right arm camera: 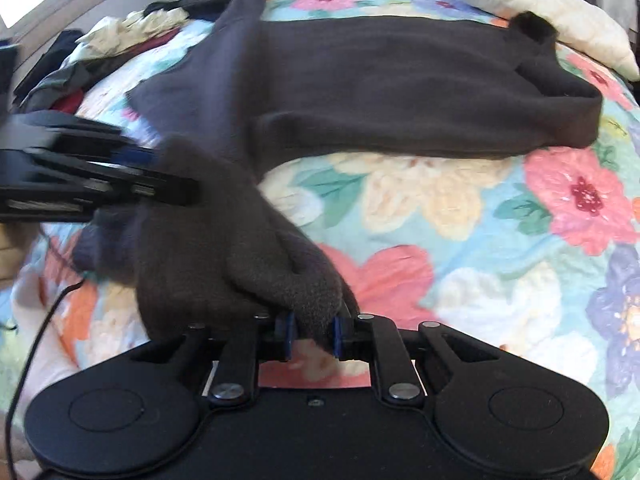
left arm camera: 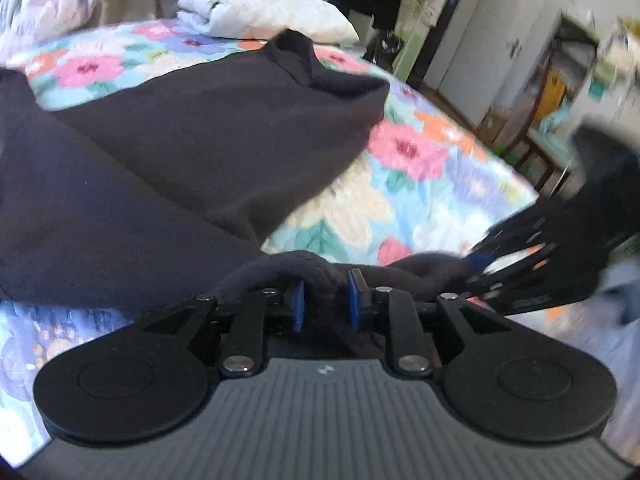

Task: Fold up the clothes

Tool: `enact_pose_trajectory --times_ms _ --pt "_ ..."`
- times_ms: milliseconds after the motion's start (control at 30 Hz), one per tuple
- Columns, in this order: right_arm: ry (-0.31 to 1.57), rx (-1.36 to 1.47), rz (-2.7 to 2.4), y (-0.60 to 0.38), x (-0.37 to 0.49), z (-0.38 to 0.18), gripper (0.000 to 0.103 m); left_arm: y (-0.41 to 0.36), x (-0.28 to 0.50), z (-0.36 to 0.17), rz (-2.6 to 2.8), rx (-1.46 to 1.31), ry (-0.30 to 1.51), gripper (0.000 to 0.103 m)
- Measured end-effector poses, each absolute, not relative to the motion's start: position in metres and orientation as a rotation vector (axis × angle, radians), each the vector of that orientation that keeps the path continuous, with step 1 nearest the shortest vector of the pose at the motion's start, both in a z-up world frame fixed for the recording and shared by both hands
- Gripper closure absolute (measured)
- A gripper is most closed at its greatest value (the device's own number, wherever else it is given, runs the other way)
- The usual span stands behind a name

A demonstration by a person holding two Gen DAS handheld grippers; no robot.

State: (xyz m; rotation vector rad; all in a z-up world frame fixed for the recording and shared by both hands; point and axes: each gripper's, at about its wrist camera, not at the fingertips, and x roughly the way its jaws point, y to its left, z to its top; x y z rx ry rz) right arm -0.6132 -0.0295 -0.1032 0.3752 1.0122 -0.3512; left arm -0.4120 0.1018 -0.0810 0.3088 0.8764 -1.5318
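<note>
Jaws, left gripper (left arm camera: 325, 301): blue pads set a little apart, with a rolled dark edge of the sweater (left arm camera: 168, 168) bunched between them and against both pads; gripping that fabric.
Jaws, right gripper (right arm camera: 311, 334): narrowly parted, clamped on a thick fold of the same dark knit, which fills the gap between the blue pads.
Sweater: dark, nearly black knit, spread over the middle of the bed (right arm camera: 460, 216); its body lies flat across the far half, one end drawn toward the near edge where both grippers hold it.
Grippers to each other: near together at the near edge of the bed, each blurred in the other's view; the strip of fabric between them sags.
Bed cover: floral quilt, pink, orange, cream and blue flowers on pale blue.
White bundle (right arm camera: 552, 12): light crumpled cloth at the far corner of the bed, just beyond the sweater's end.
Clothes pile (right arm camera: 92, 56): mixed garments heaped at the far left edge of the bed.
Cable (right arm camera: 36, 336): thin black lead trailing over the quilt's near left corner.
</note>
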Motion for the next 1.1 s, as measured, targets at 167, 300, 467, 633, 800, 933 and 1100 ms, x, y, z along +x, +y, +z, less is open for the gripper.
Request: enact_pose_trajectory --times_ms 167,300,467,633,800,933,1100 --pt "0.981 0.525 -0.396 -0.063 -0.612 -0.123 0.085 0.087 -0.389 -0.068 -1.542 0.248 0.847 0.086" --pt "0.904 0.695 -0.513 -0.078 -0.629 -0.12 0.055 0.101 -0.38 -0.064 -1.427 0.298 0.809 0.085" --pt "0.824 0.591 -0.527 -0.068 -0.645 -0.086 0.053 0.148 -0.357 -0.07 -1.315 0.309 0.845 0.068" --pt "0.781 0.449 -0.232 -0.02 -0.586 -0.071 0.051 0.174 -0.353 -0.096 -1.292 0.27 0.997 0.064" --pt "0.883 0.195 -0.122 0.016 -0.517 -0.101 0.043 0.17 -0.395 -0.09 -1.427 0.424 0.908 0.058" --pt "0.932 0.181 -0.203 0.008 -0.519 -0.12 0.093 0.161 -0.403 -0.089 -1.381 0.474 0.836 0.058" --pt "0.8 0.229 -0.421 -0.007 -0.585 -0.069 0.094 0.155 -0.405 -0.076 -1.407 0.393 0.771 0.058"
